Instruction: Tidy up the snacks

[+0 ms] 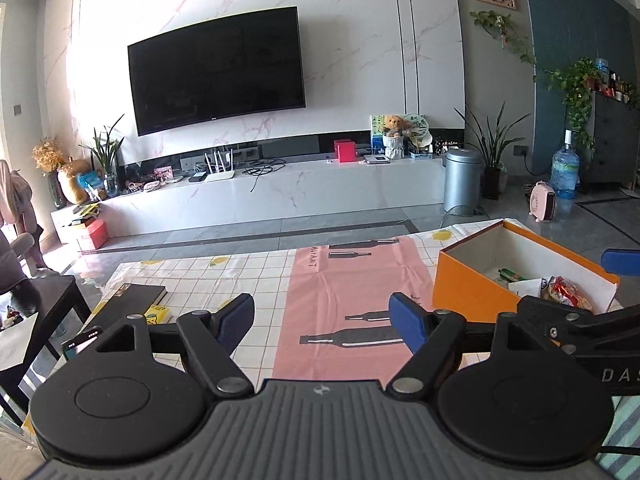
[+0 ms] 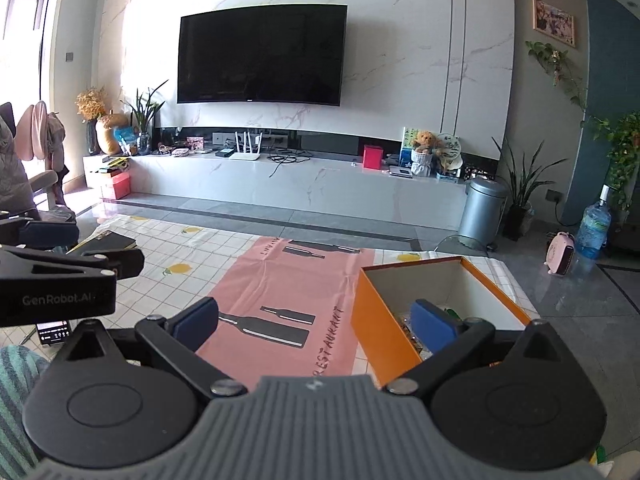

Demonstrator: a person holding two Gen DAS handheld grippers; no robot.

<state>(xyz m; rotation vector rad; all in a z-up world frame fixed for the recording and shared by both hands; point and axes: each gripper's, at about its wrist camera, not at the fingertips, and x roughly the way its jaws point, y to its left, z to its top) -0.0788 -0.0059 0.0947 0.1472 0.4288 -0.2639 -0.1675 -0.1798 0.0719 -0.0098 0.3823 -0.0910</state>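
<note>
Counting things up: you've got two tongs going, one orange box [image 1: 472, 294], and a small heap of snack packets [image 1: 564, 288] inside it. I can pick out a red crinkly packet, a green one [image 1: 511, 275] and something white, but the exact number of packets is hard to tell since they overlap.

Your left tongs [image 1: 322, 320] are released, blue pads spread wide with nothing between them, hovering over the pink placemat [image 1: 352, 280] with the bottle print. The box sits off to their right, on the checked cloth of the counter [image 1: 224, 276], just past the right pad. Your right tongs [image 2: 316, 320] are spread apart too and hold nothing; their right pad hangs over the near corner of the box [image 2: 384, 312], so the snacks lie just under and beyond that pad, partly hidden by it. Their left pad is over the placemat [image 2: 280, 288].

Other stuff on the counter: one black book [image 1: 138, 293] at the far left with a yellow item [image 1: 158, 314] beside it, and one phone [image 1: 80, 342] near the left edge, all well apart from the box. Each tool's body pokes into the other's view from the side. Beyond the counter there's one TV [image 1: 216, 76] on the marble wall.
</note>
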